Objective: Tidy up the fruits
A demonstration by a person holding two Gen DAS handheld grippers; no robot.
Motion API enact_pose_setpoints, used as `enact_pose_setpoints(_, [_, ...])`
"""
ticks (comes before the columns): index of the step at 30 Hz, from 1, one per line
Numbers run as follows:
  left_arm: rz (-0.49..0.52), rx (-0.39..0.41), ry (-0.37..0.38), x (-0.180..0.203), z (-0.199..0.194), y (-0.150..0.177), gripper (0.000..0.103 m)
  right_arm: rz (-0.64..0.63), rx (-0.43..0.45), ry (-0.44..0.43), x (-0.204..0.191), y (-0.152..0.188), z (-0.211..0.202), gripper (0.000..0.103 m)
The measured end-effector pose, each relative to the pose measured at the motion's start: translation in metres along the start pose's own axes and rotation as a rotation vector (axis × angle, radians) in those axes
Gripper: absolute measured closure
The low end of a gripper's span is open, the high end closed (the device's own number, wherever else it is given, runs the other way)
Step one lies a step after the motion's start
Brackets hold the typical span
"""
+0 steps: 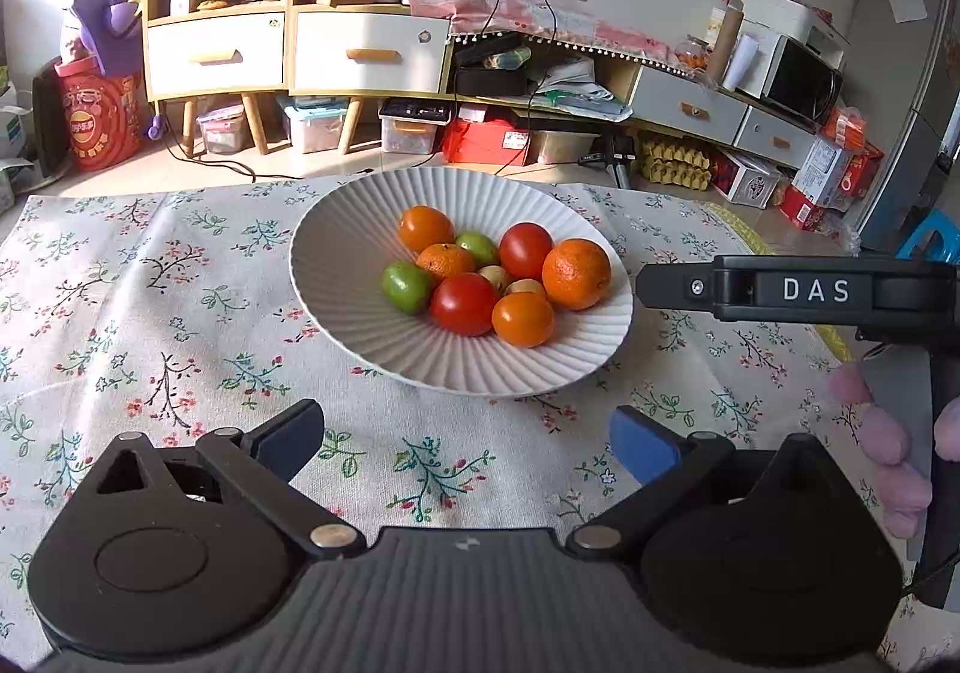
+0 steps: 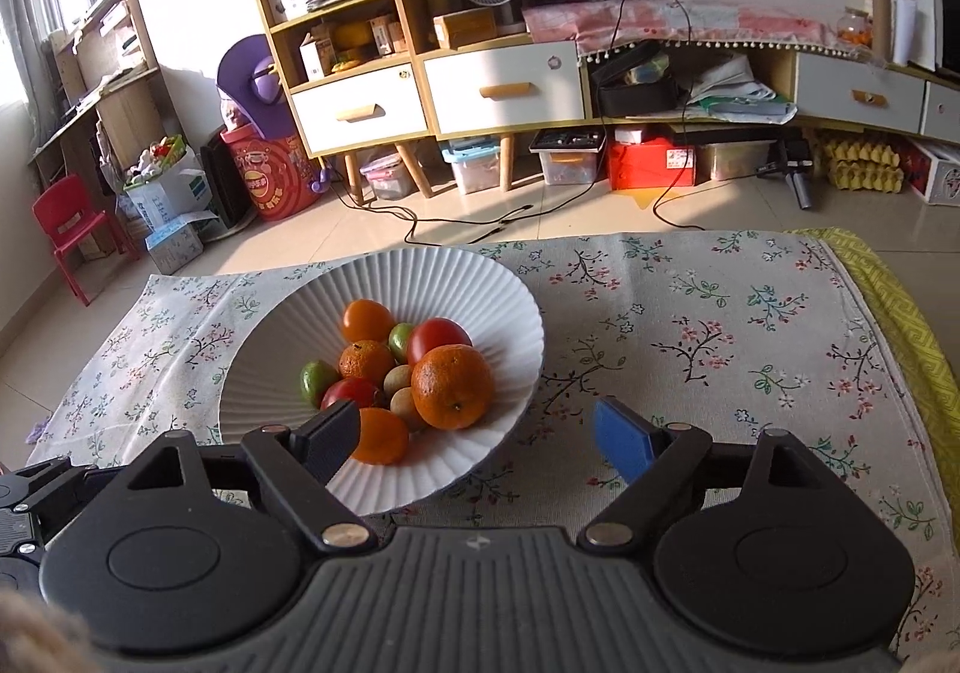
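A white ribbed bowl (image 1: 360,253) rests on the surface under a floral tablecloth (image 1: 150,313), holding all the fruit: a large orange (image 1: 576,274), smaller oranges, two red tomatoes (image 1: 463,304), green fruits (image 1: 407,286) and pale round fruits. The left gripper (image 1: 465,442) hovers at the bowl's 6 o'clock, jaws spread wide and empty, above bare cloth. The right gripper (image 2: 477,436) lies at the bowl's 4 o'clock, jaws wide and empty, its left finger (image 2: 330,442) over the near rim and its right finger above cloth.
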State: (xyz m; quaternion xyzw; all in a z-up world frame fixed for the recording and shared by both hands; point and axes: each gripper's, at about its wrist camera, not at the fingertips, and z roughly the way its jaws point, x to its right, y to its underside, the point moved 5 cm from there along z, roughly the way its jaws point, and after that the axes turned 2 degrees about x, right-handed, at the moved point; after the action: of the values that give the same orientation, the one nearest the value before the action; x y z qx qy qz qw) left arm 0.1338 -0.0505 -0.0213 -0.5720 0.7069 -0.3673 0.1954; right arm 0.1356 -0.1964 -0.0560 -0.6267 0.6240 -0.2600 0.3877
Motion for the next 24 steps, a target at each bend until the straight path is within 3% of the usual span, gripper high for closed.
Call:
enact_pose_setpoints(9, [-0.028,-0.119,-0.167,-0.011,-0.035,0.025,0.003,0.003,-0.082,0.1,-0.018,0.029,-0.032,0.004])
enact_pose_setpoints(17, [-0.016,-0.081,-0.27,-0.014,-0.054,0.032,0.003,-0.035,-0.106,0.17,-0.032,0.054,-0.046,0.001])
enact_pose_setpoints(24, [-0.04,-0.091,-0.307,-0.021,-0.054,0.038,0.003,-0.102,-0.088,0.171,-0.042,0.055,-0.038,0.001])
